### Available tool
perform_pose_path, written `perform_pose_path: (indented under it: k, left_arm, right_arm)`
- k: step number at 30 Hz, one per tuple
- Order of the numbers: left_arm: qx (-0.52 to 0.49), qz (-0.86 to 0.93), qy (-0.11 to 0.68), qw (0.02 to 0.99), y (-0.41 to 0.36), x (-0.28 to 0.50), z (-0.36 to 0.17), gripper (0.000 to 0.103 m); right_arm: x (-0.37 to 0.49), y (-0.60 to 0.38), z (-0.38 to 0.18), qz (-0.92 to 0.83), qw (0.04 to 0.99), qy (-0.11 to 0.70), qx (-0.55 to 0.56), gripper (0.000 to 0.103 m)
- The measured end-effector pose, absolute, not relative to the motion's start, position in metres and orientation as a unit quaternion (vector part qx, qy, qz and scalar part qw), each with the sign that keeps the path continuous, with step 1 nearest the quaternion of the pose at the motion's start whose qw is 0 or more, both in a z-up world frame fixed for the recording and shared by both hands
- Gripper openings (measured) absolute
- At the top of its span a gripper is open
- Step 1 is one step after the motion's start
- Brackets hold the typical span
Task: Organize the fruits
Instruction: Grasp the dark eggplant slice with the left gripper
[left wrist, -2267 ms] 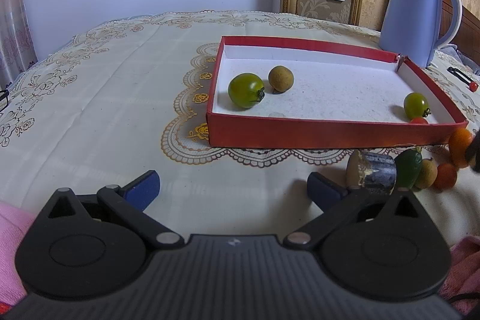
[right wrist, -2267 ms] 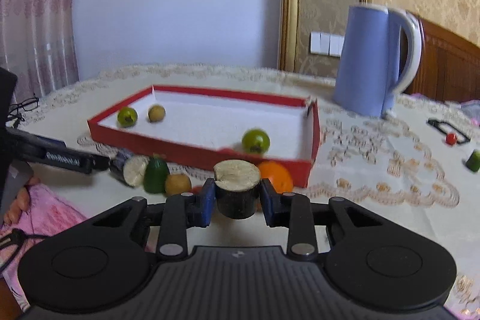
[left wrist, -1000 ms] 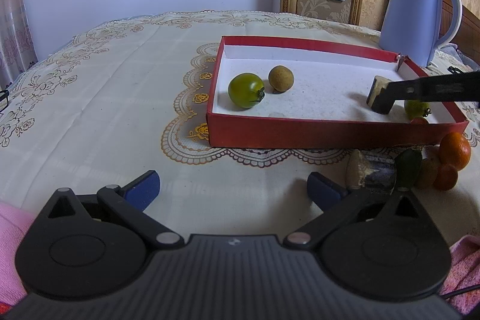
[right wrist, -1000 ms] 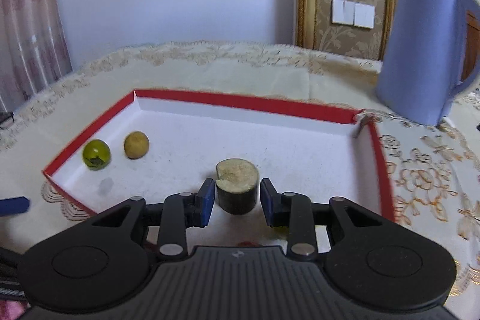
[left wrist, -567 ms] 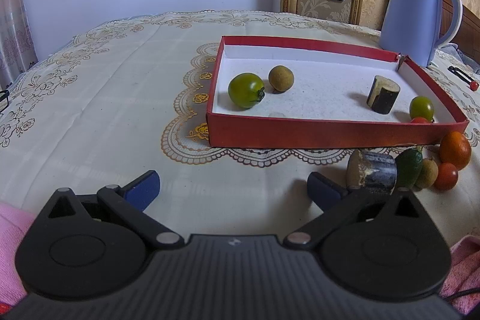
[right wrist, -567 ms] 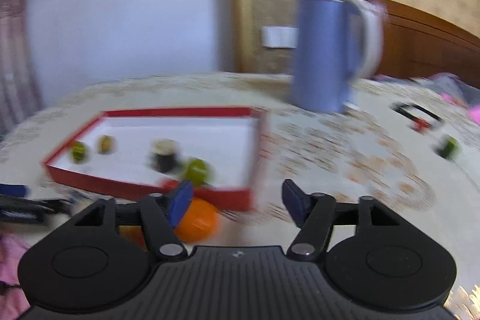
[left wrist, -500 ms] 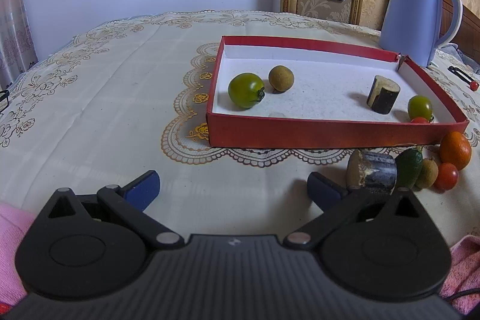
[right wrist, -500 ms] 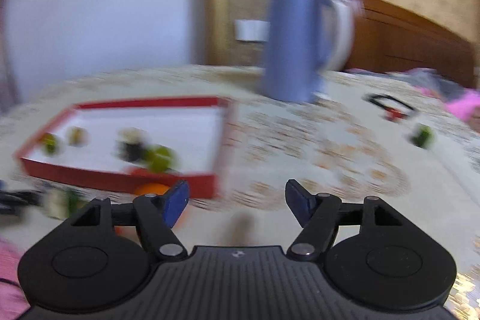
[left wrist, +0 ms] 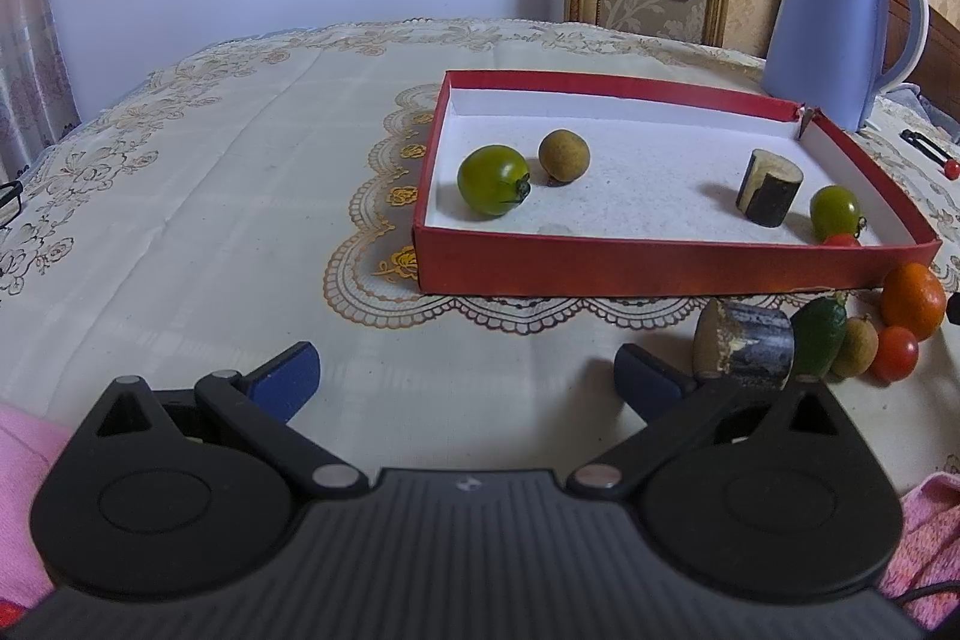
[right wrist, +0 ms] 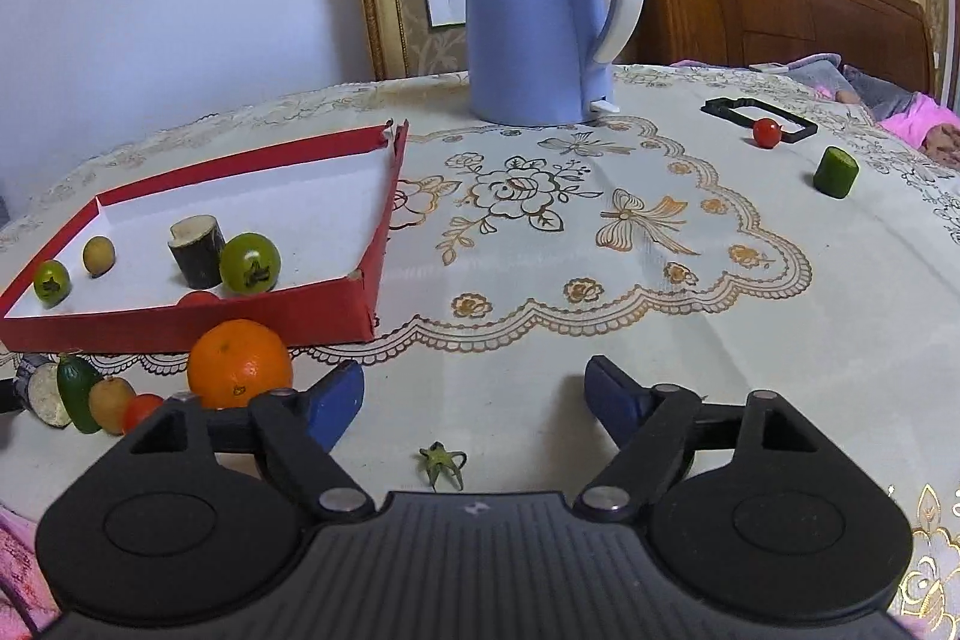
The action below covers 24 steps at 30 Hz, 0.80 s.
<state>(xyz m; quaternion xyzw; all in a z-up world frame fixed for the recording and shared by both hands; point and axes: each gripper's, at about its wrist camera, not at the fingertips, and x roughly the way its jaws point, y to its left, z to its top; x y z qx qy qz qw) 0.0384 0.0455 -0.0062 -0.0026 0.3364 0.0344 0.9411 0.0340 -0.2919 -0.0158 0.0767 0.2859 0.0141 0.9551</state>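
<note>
1. Left gripper (left wrist: 462,370): jaws spread, empty, low over the table's near edge.
2. Right gripper (right wrist: 474,394): jaws spread, empty, beside the orange (right wrist: 240,363).
3. Red tray (left wrist: 660,263): holds two green tomatoes, a brown fruit, and the cut stub (left wrist: 769,186) near its right wall.
4. More fruit sits against the tray's front wall.

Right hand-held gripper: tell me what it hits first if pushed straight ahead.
Likely nothing soon. The right hand-held gripper is open over bare tablecloth; the blue kettle stands far ahead, slightly right. Depth is uncertain.
</note>
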Motion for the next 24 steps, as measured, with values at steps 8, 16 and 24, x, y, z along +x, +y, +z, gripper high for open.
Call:
perform_pose_path:
  k: [8, 16, 24]
  left_arm:
    - [-0.013, 0.015, 0.316, 0.949, 0.038, 0.022, 0.009, 0.103]
    - [0.015, -0.038, 0.292, 0.955, 0.013, 0.013, 0.021, 0.103]
    - [0.030, -0.046, 0.293, 0.954, -0.002, 0.017, 0.016, 0.103]
  right_arm:
    - [0.036, -0.289, -0.016, 0.016, 0.954, 0.291, 0.066, 0.085]
    - [0.036, -0.289, -0.017, 0.019, 0.954, 0.290, 0.070, 0.086]
    - [0.036, -0.290, -0.017, 0.020, 0.954, 0.289, 0.072, 0.086]
